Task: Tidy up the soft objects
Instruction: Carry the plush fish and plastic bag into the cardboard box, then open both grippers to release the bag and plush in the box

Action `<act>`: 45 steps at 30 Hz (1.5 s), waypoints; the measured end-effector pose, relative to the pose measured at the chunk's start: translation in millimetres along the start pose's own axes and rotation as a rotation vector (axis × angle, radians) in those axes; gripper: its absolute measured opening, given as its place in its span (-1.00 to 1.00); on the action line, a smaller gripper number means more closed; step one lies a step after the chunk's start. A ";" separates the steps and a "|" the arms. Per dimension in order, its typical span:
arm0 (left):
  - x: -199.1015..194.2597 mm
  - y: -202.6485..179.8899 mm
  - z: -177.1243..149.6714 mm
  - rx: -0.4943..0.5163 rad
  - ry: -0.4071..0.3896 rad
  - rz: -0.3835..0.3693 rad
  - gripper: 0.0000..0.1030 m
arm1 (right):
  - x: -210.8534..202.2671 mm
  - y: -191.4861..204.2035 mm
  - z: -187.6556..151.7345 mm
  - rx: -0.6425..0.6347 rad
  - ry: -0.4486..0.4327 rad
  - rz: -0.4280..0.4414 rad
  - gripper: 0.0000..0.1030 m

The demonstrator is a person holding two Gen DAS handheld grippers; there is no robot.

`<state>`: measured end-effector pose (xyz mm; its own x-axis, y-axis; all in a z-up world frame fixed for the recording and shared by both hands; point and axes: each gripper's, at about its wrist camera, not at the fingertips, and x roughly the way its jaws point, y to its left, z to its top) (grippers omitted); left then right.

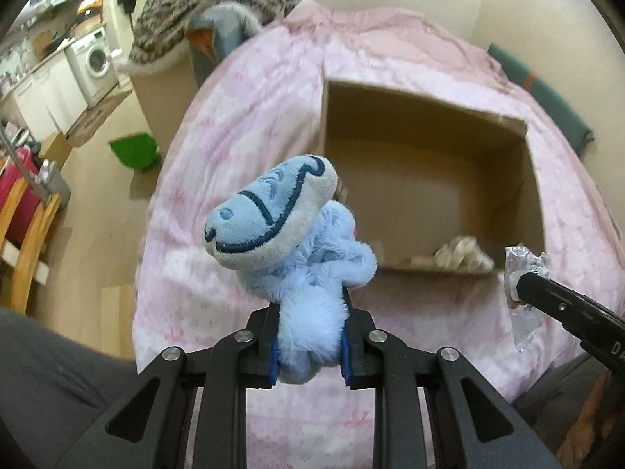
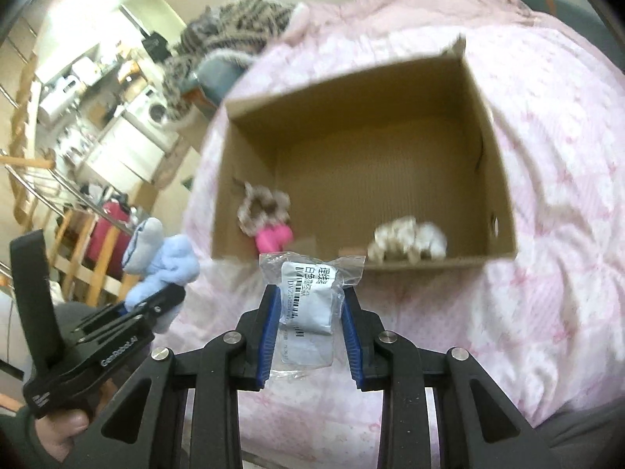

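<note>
A: Left hand-held gripper [image 1: 310, 346]?
B: Clamped on the blue plush toy [image 1: 291, 234], held up over the pink bed cover [image 1: 234, 117].
A: Right hand-held gripper [image 2: 310, 332]?
B: Pinching a clear packet [image 2: 310, 293] with a white label.
A: Box?
B: Open cardboard box [image 2: 504, 179] just ahead of both, on the bed. Inside: brown scrunchie [image 2: 261, 207], pink item [image 2: 273, 236], cream fluffy piece [image 2: 410, 236].
</note>
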<state>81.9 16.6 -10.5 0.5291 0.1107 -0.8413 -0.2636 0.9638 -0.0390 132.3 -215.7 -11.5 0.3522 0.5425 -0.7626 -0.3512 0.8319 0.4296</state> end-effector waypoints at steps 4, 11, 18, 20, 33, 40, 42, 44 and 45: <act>-13.2 -6.0 23.0 0.035 -0.070 -0.003 -0.60 | -18.8 5.0 15.5 -0.036 -0.059 0.002 -0.37; -3.6 -14.4 57.2 0.073 -0.104 0.001 -0.60 | -18.0 -10.9 42.2 -0.045 -0.120 -0.018 -0.37; 22.4 -22.7 87.2 0.103 -0.094 0.002 -0.60 | 2.1 -29.1 67.9 -0.016 -0.117 -0.033 -0.37; 30.5 -27.9 94.2 0.113 -0.091 -0.004 -0.60 | 5.5 -32.2 73.6 -0.008 -0.132 -0.032 -0.37; 97.5 -58.6 80.0 0.204 -0.057 -0.110 -0.60 | 52.9 -58.7 73.9 0.050 -0.082 -0.058 -0.37; 103.7 -39.4 82.4 0.150 -0.049 -0.139 -0.60 | 65.1 -58.2 68.7 0.039 -0.050 -0.098 -0.37; 106.8 -34.5 82.6 0.131 -0.030 -0.141 -0.60 | 65.9 -57.5 69.5 0.040 -0.053 -0.095 -0.37; 108.5 -33.8 81.9 0.129 -0.022 -0.140 -0.60 | 65.6 -56.7 68.6 0.035 -0.054 -0.094 -0.37; 108.5 -34.7 81.5 0.134 -0.022 -0.135 -0.59 | 66.4 -56.5 68.3 0.033 -0.051 -0.094 -0.37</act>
<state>214.3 14.9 -56.5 0.5703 -0.0183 -0.8212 -0.0799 0.9938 -0.0776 234.8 -218.7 -53.3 0.4262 0.4660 -0.7754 -0.2859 0.8826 0.3733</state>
